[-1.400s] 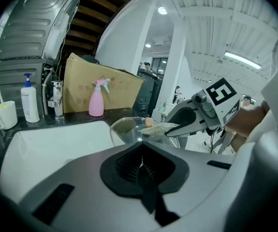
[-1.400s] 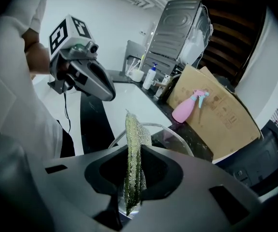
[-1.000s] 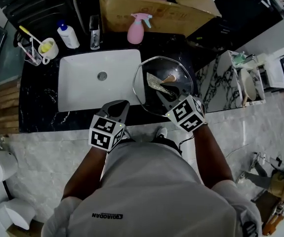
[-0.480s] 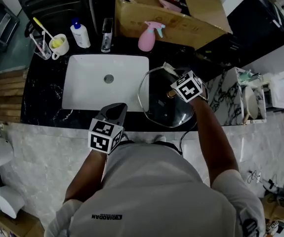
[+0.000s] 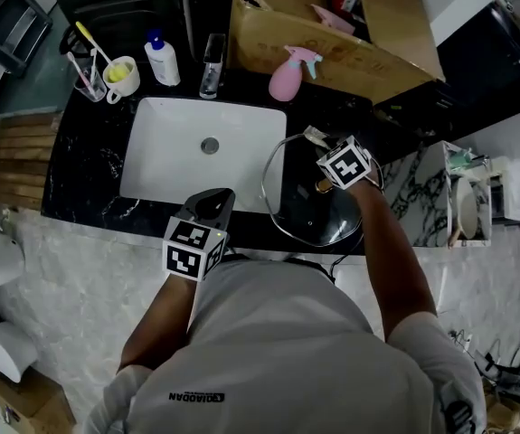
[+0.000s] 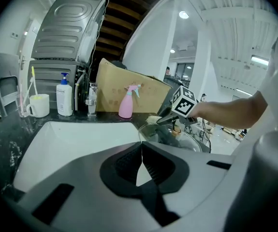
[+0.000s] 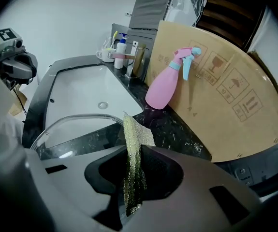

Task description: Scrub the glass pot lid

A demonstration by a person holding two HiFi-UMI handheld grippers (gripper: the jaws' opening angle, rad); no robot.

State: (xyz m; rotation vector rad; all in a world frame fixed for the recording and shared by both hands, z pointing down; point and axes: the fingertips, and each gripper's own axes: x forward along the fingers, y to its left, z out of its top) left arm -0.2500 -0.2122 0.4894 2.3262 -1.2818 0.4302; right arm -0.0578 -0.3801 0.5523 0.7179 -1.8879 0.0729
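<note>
Scrubbing of a glass pot lid (image 5: 314,220), flat on a black counter (image 5: 88,170), left rim overhanging a white sink (image 5: 169,165).

Right gripper (image 5: 321,143) pinching a gold scouring cloth (image 5: 311,134), carried within the last second from the lid's near side, past the knob (image 5: 323,186), to the far rim; probably one stroke of a scrub under way, more glass left to cover. Left gripper (image 5: 212,202) pressed shut on nothing, at the sink's near edge, apart from the lid. Pink spray bottle (image 5: 287,80) and cardboard box (image 5: 332,48) just beyond the far rim, crowding any longer stroke.
</note>
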